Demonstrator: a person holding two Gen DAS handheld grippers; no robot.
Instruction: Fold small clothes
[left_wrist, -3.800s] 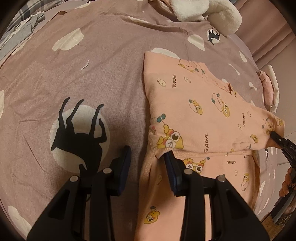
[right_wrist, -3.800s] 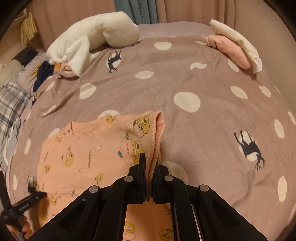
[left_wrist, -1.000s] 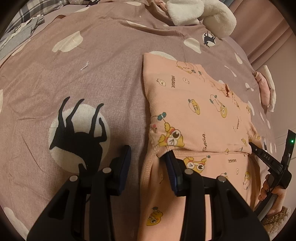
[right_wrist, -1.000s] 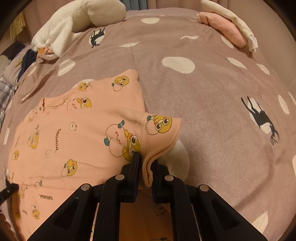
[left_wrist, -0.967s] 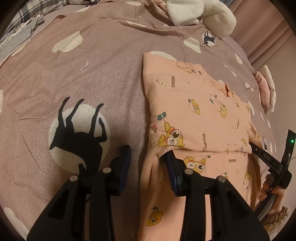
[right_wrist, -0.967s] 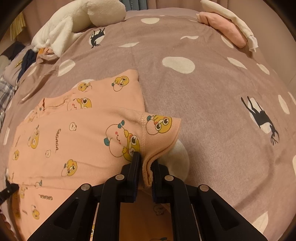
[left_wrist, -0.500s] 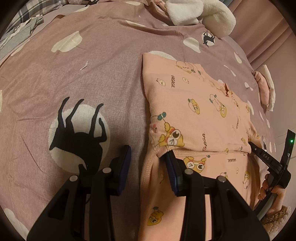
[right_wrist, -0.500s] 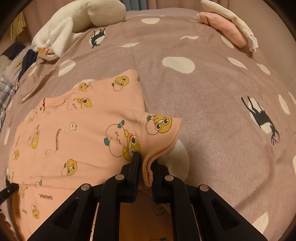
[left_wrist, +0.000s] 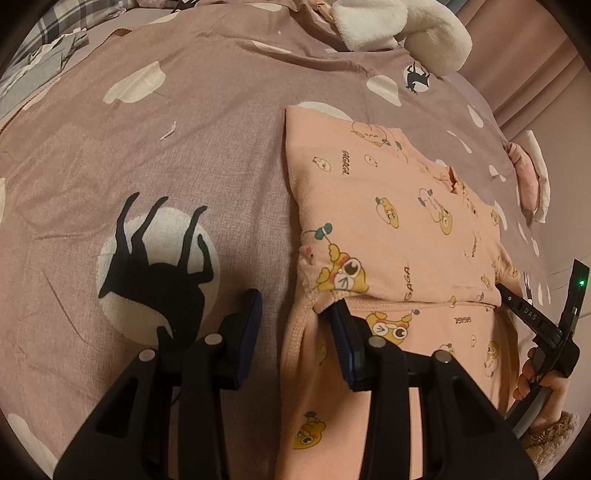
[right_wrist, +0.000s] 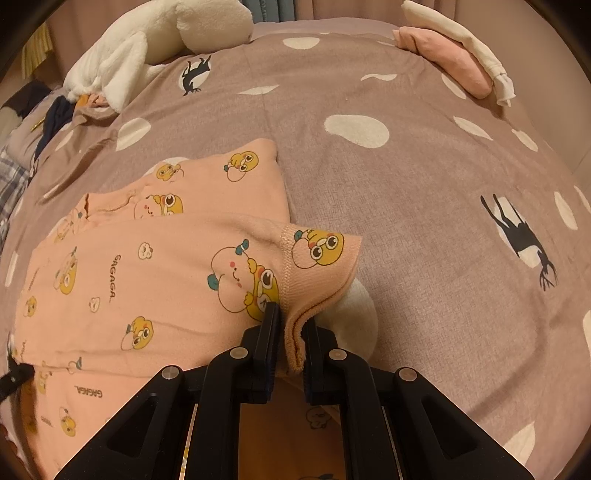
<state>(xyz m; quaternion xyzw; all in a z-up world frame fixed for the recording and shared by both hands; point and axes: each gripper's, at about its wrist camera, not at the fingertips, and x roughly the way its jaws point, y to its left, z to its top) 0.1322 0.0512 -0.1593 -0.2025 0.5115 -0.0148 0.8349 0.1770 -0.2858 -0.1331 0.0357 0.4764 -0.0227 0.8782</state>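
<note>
"GAGAGA" is printed all over the peach baby garment (left_wrist: 388, 206), between the yellow cartoon chick faces, and it can be read in both wrist views. "DAS" is marked on the finger of the right gripper (right_wrist: 290, 332) where it's seen at the right edge of the left view, with a small green light lit on its body.

The garment is laid flat on a mauve bedspread (left_wrist: 147, 147) dotted with white blobs and black deer silhouettes. One fold is already made across it.

The left gripper (left_wrist: 293, 325) is spread wide, with its right finger tucked against the folded edge and nothing pinched. The right jaws are pressed together on the garment's ribbed hem corner, which is lifted a bit off the bed.

A fluffy white plush (right_wrist: 155, 40) is parked at the far end, folded pink and cream clothes (right_wrist: 454, 59) sit by the edge, and plaid fabric (left_wrist: 40, 48) is bunched at the left. Pink curtains are hung behind.
</note>
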